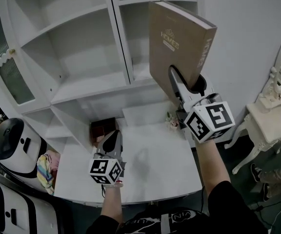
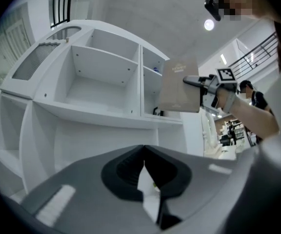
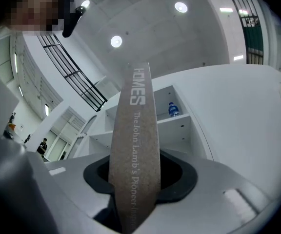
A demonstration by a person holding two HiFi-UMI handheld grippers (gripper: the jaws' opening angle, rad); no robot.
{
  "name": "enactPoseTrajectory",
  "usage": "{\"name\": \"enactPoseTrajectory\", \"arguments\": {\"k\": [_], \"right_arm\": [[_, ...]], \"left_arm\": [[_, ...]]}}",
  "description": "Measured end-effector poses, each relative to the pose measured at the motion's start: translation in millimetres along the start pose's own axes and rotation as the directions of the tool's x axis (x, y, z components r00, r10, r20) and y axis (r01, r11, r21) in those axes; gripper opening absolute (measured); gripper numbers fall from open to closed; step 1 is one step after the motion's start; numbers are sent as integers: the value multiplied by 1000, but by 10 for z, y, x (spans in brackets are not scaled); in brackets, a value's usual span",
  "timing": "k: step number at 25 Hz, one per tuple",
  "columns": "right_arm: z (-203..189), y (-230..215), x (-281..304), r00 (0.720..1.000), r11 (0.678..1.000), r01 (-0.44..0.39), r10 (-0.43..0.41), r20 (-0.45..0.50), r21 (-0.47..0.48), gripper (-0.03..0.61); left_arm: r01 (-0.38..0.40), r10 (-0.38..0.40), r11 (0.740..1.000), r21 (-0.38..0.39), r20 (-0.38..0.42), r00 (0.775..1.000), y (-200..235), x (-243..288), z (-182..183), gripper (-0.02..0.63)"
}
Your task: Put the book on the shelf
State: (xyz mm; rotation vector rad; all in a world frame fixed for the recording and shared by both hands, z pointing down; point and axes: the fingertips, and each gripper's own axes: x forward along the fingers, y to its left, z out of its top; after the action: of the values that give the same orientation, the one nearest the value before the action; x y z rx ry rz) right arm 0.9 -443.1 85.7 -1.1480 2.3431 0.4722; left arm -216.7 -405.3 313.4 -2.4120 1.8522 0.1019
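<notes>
High before the white shelf [image 1: 91,84], the right gripper [image 1: 187,84] clamps the upright book [image 1: 179,38] by its lower end, so it could pivot, clip the divider [image 1: 118,33] and slip; the left gripper [image 1: 111,139] hangs closed, empty.

My right gripper [image 1: 185,86] points upward at arm's length, jaws clamped on the book [image 1: 177,38]. My left gripper [image 1: 112,138] sits lower, roughly level, jaws together.

We are seeing a white shelf unit [image 1: 89,84] rising behind a white table [image 1: 155,174]; a dark box [image 1: 103,129] is sitting on the table, a bottle [image 3: 173,109] on an upper shelf.
</notes>
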Motion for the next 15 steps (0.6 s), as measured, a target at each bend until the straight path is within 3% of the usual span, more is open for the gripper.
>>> {"name": "enactPoseTrajectory", "arguments": {"k": [6,15], "right_arm": [[-163,-104,352,998,998,59,-59,-30,-21,179],[-432,-84,641,990,995,84,-90,-112,-57,179]], "left_arm": [[23,-23,999,26,14,1000,96,136,89,0],[19,-19,1000,15,4,1000,326,272,-33,0]]}}
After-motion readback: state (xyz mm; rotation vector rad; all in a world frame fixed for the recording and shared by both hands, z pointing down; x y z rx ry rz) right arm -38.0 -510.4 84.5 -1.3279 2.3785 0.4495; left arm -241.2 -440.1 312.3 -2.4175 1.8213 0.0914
